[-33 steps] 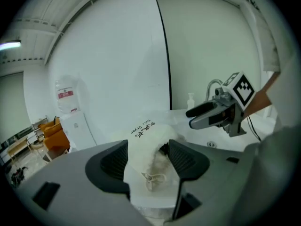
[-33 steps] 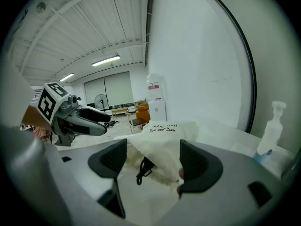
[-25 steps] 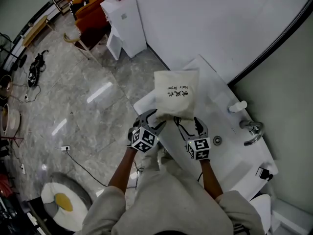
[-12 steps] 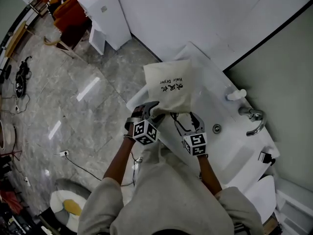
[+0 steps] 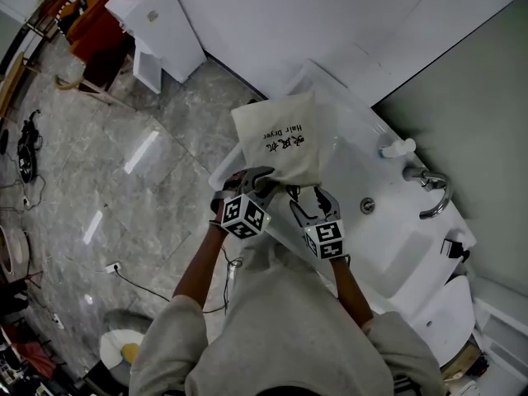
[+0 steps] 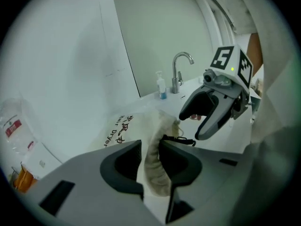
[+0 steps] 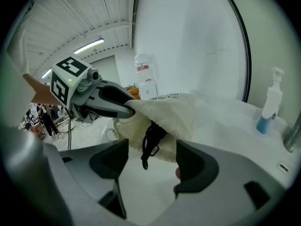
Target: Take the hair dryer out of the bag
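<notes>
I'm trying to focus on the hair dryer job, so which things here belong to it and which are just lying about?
In the job: cloth bag, rim pinched in the left gripper's just-closing fingers; black cord hanging from its mouth, between the right gripper's open, slightly closing fingers.
Lying about: soap bottle, faucet, white cabinet, floor cables.

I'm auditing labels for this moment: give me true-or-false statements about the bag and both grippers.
1. The left gripper pinches the rim of the bag. True; its jaws have just been closing, with cloth between them.
2. The right gripper clamps the black cord. False: its jaws have just been closing slightly but stand apart around it.
3. The hair dryer lies out on the counter. False: only the cord shows at the bag's mouth.
4. A faucet stands beyond the bag. True.
</notes>
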